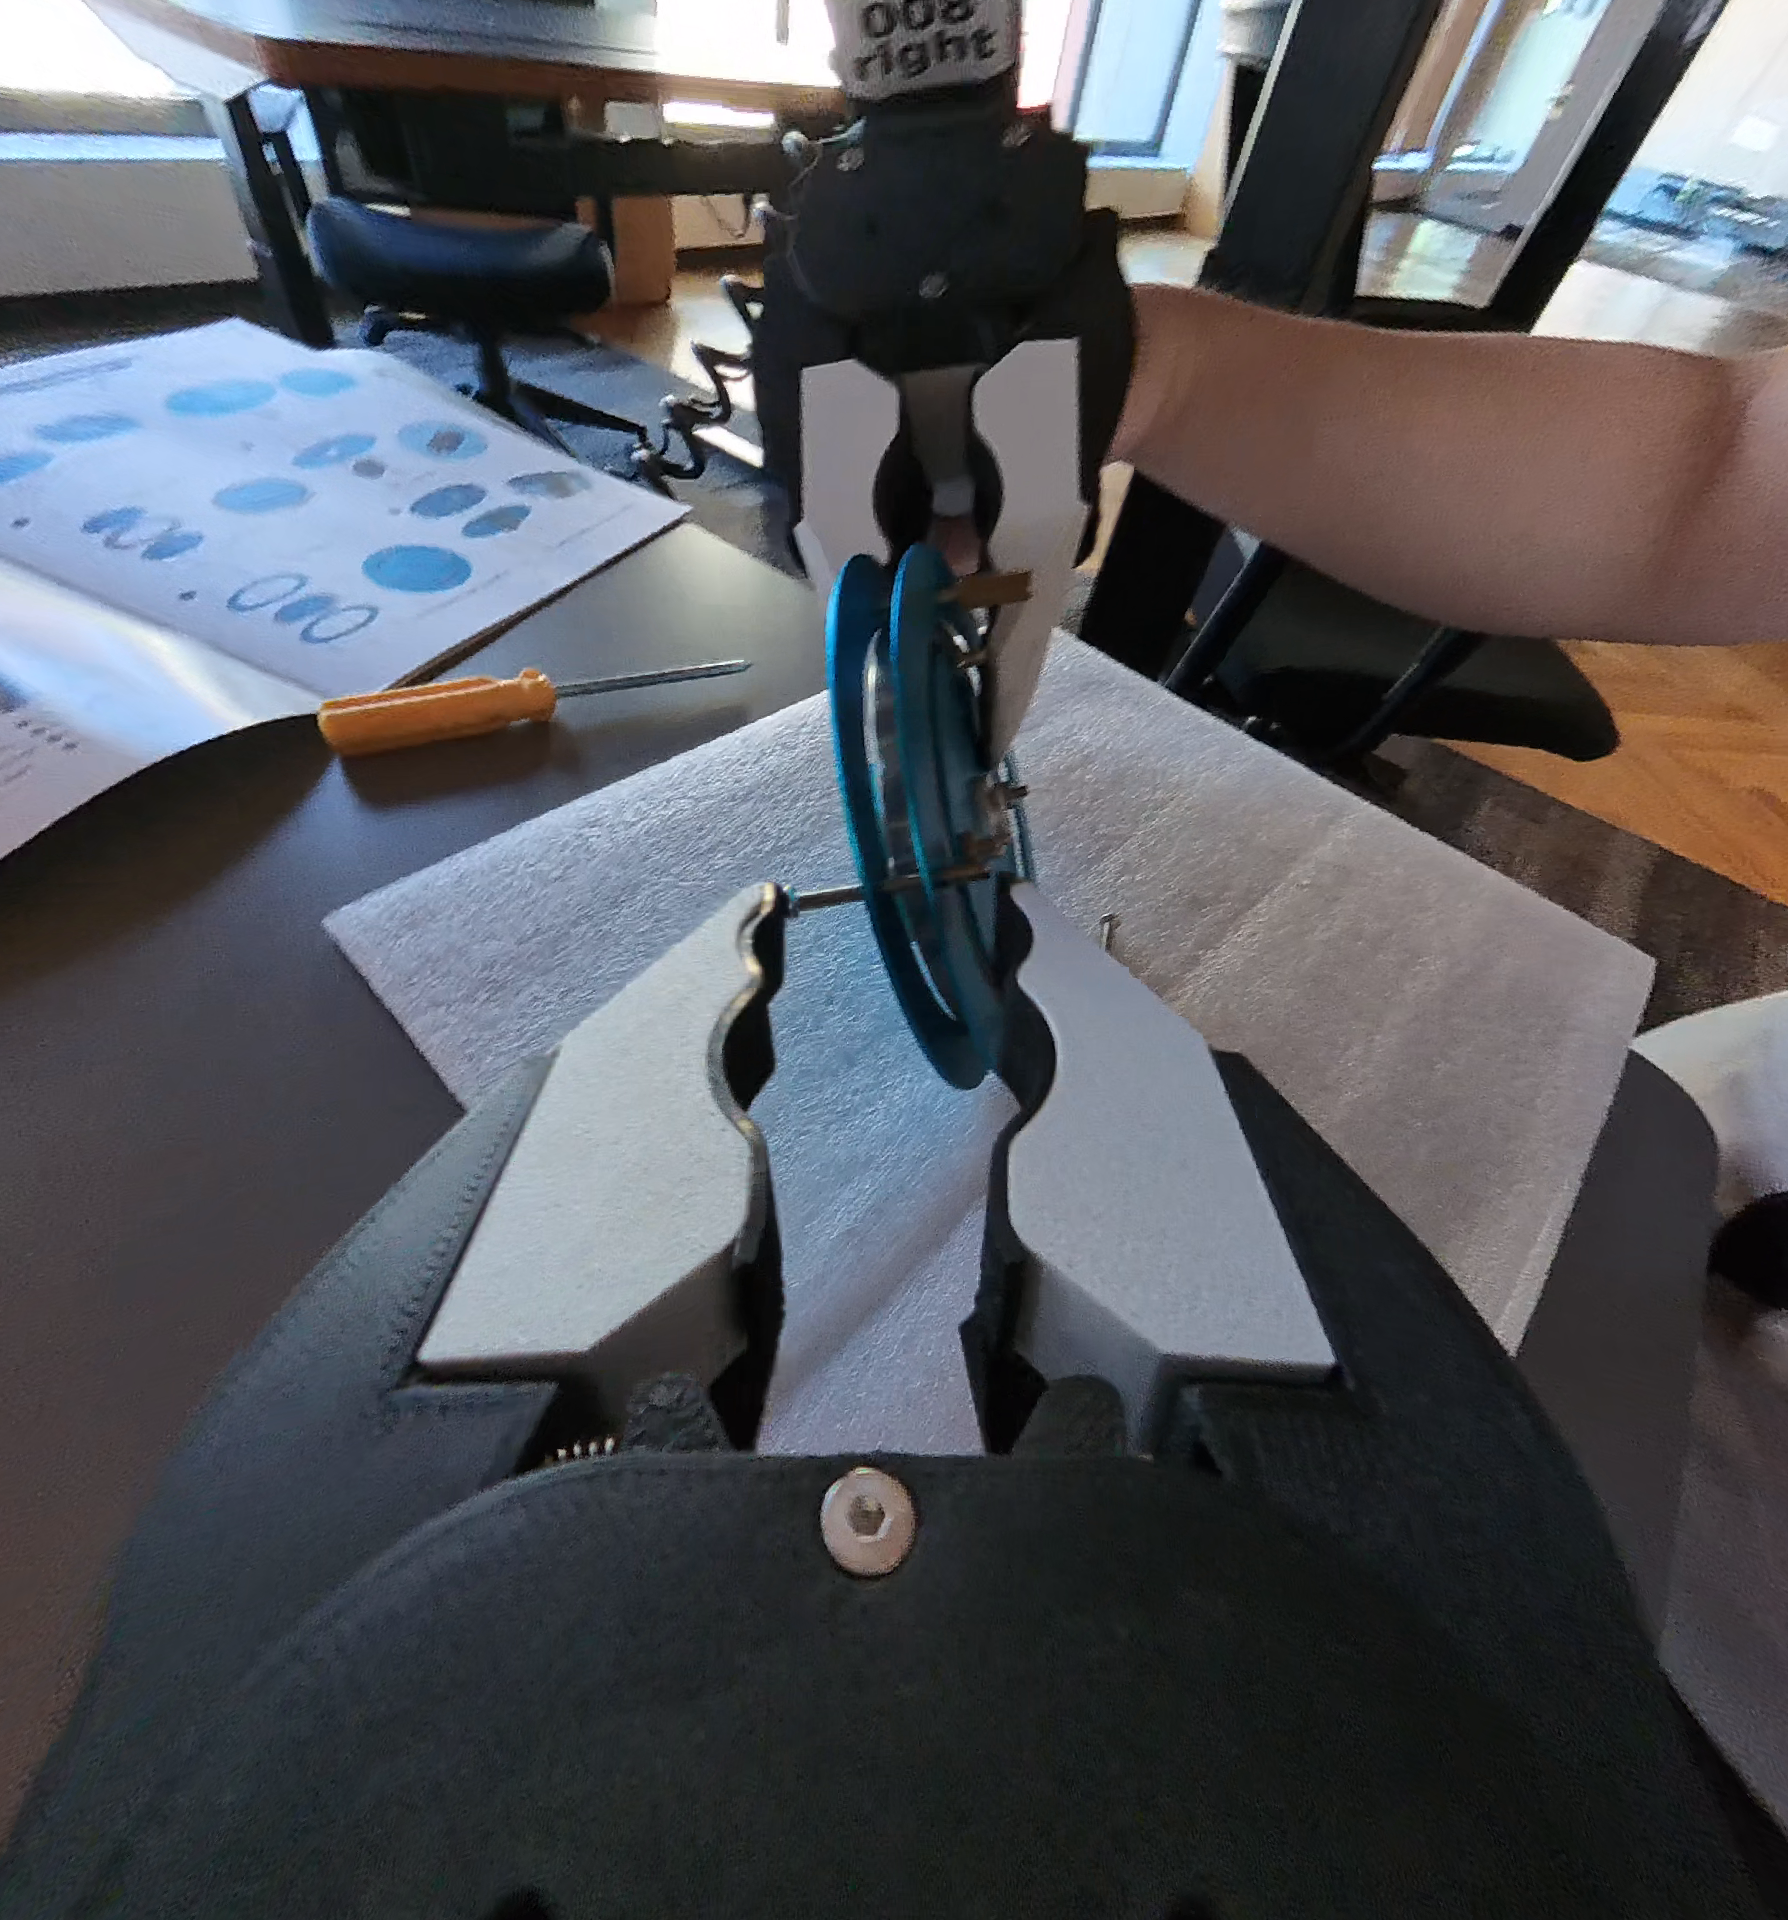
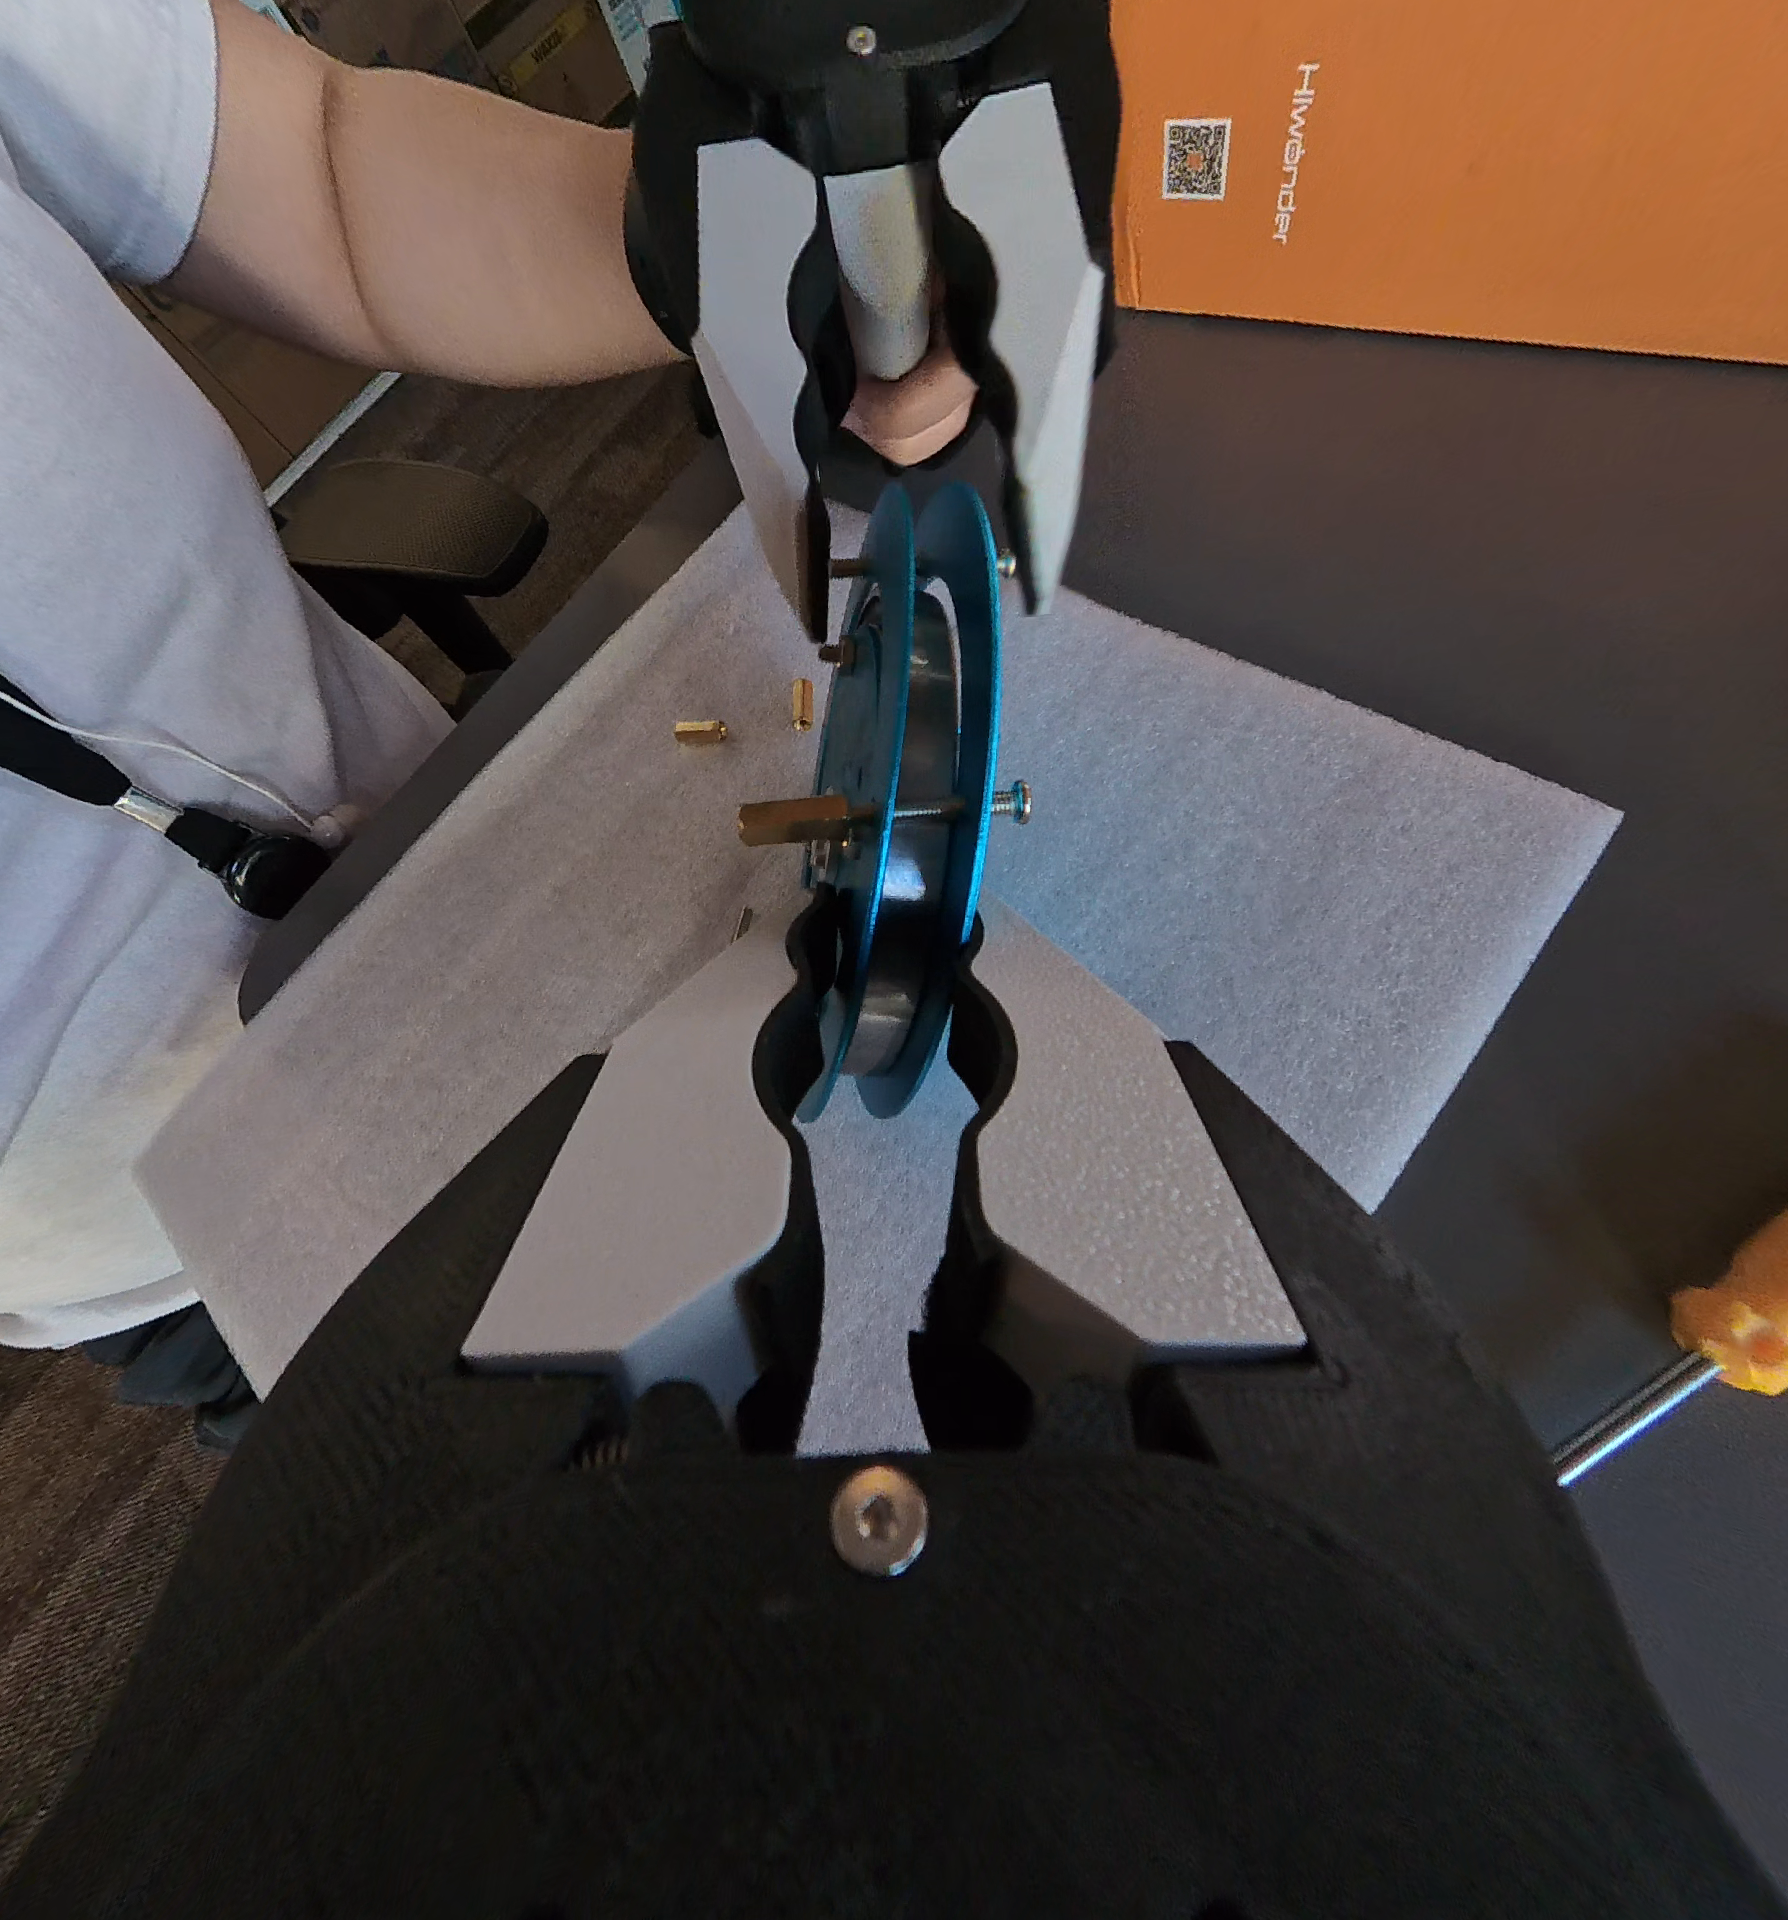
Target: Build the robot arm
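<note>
Blue discs, two joined by screws and brass spacers with a dark wheel between them, stand on edge above the white foam sheet on the dark counter. Right hand-held gripper is clenched on their near rim. Left hand-held gripper grasps the opposite side, one finger against a screw head, the other behind the outer disc. Two loose brass spacers lie on the foam, and a yellow screwdriver rests beside an open booklet
</note>
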`<state>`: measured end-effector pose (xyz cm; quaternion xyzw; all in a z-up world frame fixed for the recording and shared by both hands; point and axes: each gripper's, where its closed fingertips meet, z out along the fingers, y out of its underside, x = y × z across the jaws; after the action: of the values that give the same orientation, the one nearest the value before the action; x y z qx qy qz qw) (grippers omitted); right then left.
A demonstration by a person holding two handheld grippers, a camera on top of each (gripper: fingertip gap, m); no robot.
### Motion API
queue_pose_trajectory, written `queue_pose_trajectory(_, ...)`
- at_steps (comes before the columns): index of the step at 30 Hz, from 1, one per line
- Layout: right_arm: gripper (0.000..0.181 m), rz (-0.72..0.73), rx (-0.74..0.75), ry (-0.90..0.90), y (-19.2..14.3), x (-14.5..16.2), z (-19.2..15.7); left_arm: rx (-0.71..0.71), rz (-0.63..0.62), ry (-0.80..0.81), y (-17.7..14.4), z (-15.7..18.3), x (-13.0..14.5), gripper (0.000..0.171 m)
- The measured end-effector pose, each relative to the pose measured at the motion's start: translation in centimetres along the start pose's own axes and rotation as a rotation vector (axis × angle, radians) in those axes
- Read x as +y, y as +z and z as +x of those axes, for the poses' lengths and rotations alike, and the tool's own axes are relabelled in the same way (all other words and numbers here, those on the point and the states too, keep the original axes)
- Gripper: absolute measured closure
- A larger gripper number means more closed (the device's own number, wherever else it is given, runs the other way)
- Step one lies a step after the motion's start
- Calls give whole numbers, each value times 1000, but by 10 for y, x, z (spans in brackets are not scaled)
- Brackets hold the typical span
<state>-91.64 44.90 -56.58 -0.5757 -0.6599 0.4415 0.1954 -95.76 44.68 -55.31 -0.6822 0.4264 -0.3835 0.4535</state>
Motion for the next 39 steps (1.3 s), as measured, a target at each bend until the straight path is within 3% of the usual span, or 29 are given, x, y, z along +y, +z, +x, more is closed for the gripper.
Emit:
queue_pose_trajectory(6,164,4,-8,18,0,1,1,45,23,-132,1,2,-1,135)
queue_pose_trajectory(11,164,9,-20,-1,0,0,1,51,23,-147,3,7,1,129)
queue_pose_trajectory(22,164,33,-42,8,0,1,2,50,54,-130,-3,7,-2,159)
queue_pose_trajectory(28,163,18,-63,52,1,2,7,105,54,-274,-1,1,1,162)
queue_pose_trajectory(36,149,0,24,104,1,7,25,47,26,-275,2,-7,5,159)
queue_pose_trajectory(39,150,13,20,148,2,9,27,8,-10,-345,4,-12,9,154)
